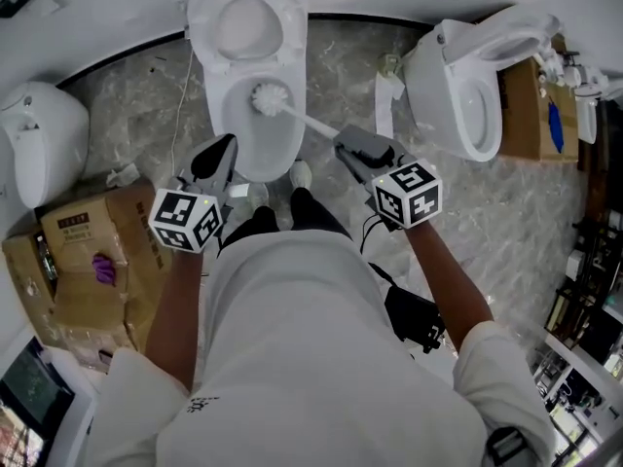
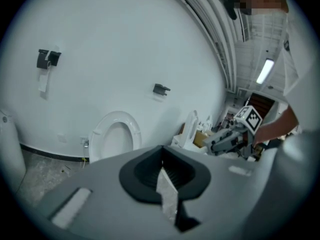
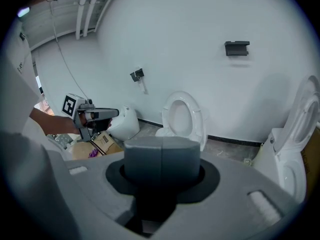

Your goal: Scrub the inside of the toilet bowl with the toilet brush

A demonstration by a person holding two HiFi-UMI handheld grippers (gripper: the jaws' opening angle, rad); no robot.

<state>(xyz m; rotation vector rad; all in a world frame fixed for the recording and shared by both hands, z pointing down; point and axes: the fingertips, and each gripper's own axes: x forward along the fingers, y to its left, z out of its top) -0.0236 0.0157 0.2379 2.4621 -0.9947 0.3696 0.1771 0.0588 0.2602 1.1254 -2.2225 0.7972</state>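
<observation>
Standing directly over the toilet bowl (image 1: 226, 115), the person is holding both grippers low in front of the body. The right gripper (image 1: 346, 142) is pinching the end of the toilet brush (image 1: 275, 100) handle. Its fingers (image 3: 145, 159) are pressing together with only a seam between them in the right gripper view, and the head view is showing the thin white handle entering at their tips. From there the handle is running up and to the left over the bowl's rim. The bristle head is sitting inside the bowl toward its back wall — well ahead of the fingers and not touching them.

The left gripper (image 1: 226, 149) is hovering at the bowl's front-left edge, apart from the brush. Its fingers (image 2: 140, 176) are meeting at the tips with nothing between them, and a narrow wedge of marble floor (image 1: 506, 222) is showing below the seam.

Farther out, the seat (image 1: 295, 13) is standing raised against the white wall (image 1: 117, 8). A cardboard box (image 1: 92, 261) is lying on the floor to the left, and a second toilet (image 1: 467, 86) is standing to the right.
</observation>
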